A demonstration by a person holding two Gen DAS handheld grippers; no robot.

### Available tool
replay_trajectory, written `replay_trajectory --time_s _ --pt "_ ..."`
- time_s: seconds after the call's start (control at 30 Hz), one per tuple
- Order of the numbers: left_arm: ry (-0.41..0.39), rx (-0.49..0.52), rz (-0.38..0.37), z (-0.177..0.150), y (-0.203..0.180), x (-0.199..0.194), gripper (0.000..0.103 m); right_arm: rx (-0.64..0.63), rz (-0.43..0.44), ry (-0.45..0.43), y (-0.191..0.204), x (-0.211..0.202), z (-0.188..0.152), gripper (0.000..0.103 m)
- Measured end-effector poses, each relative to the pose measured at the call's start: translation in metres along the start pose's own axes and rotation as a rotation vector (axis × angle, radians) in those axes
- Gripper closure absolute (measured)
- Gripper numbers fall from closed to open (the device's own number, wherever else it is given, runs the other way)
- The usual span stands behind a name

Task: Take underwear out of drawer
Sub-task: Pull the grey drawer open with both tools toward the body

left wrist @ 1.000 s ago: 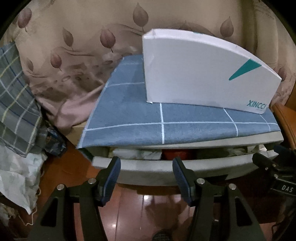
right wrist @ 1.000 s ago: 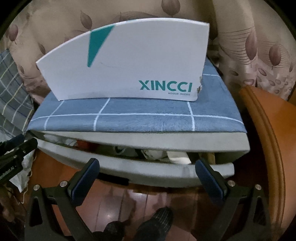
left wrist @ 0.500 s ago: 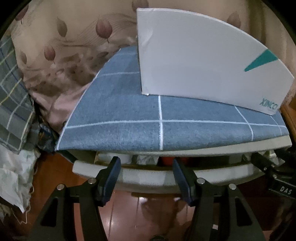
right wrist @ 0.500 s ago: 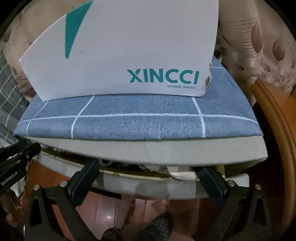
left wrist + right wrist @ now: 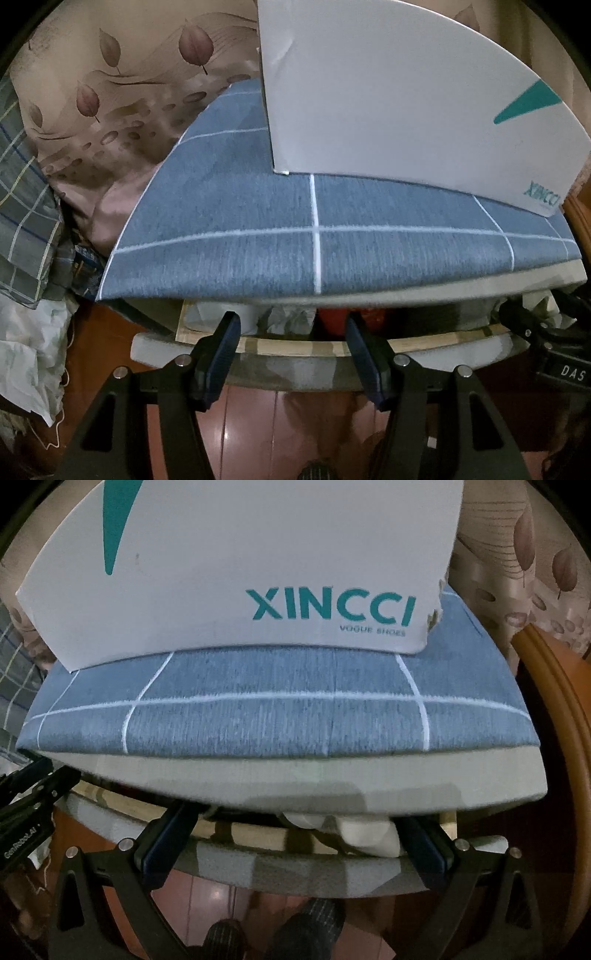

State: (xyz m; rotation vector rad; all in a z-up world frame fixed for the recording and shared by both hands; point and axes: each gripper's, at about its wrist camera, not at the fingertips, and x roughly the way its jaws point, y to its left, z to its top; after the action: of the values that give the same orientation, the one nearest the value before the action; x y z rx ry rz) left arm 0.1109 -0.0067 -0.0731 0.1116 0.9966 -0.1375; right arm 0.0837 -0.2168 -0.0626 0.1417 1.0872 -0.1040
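Moved in closer and lower to the drawer [image 5: 295, 349] since a second ago; bigger in both views now. Pulled out a little, under a blue cloth [image 5: 332, 236] with white lines. White shoe box [image 5: 240, 565] on top of the cloth. Leaf-print curtain [image 5: 122, 92] behind, shiny red-brown floor [image 5: 258, 413] below. Folded white and red clothes [image 5: 291, 317] inside the drawer, maybe underwear, hard to tell. Left gripper [image 5: 293, 326] tipped down, wide open, holding nothing, tips at the drawer's front edge. Right gripper [image 5: 295, 827] tipped down too, wide open, empty, tips reaching into the gap.
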Motion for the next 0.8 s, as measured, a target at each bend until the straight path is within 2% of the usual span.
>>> replay_trajectory --time_s 0.1,0.27,0.57,0.8 --pt "0.019 0.008 -0.012 -0.008 0.001 -0.005 0.042 0.002 0.001 0.012 -0.001 0.002 -0.012 0.001" --pt "0.097 0.028 -0.047 -0.021 0.005 -0.01 0.04 0.009 0.007 0.079 -0.002 0.002 -0.019 0.001" --pt "0.22 0.048 -0.092 -0.052 0.013 -0.027 0.04 0.033 0.012 0.265 -0.001 0.003 -0.039 0.001" --pt "0.267 0.057 -0.104 -0.079 0.016 -0.038 0.038 0.051 0.014 0.387 0.005 0.004 -0.048 0.001"
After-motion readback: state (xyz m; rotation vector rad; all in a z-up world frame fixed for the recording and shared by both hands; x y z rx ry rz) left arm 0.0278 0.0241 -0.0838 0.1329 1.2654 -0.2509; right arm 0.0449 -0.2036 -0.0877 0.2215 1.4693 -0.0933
